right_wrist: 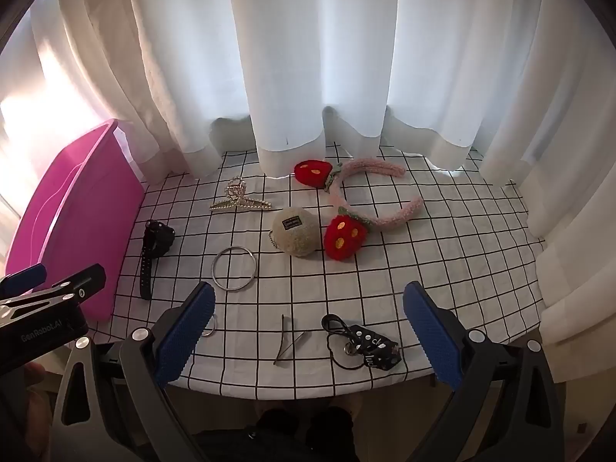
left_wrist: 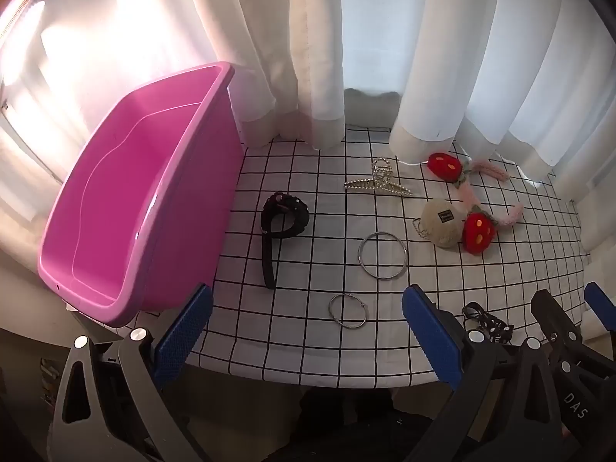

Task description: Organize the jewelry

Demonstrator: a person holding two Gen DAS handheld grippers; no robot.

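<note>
A pink bin [left_wrist: 127, 208] is standing at the left end of the table [left_wrist: 308, 354], its far rim washing out in the glare from the window and its left side running out of the right wrist view. Just beside its wall a black watch [left_wrist: 283, 227] is lying with its strap trailing toward the near edge. The left tongs [left_wrist: 306, 331] are hanging wide open above the front of the table, gripping nothing, with a small metal ring [left_wrist: 348, 311] lying on the cloth between their blue pads. In the right wrist view that ring is mostly hiding behind a pad. Farther back, a larger silver bangle [left_wrist: 382, 255] is resting flat, and behind it a pearl claw clip [left_wrist: 379, 184] is lying near the curtain [left_wrist: 319, 50] hem. To the right, a beige plush pouch [right_wrist: 295, 235] is touching a pink strawberry headband [right_wrist: 369, 192]; the label on the pouch is too small to read. The right tongs [right_wrist: 308, 331] are also standing wide open and empty, with a thin hairpin [right_wrist: 285, 340] and a black dotted strap with a cord loop [right_wrist: 362, 344] lying between their pads near the table's front edge. The strap's lettering is cut off and unclear. Below the table edge, dark shapes are sitting in shadow, hard to identify.
</note>
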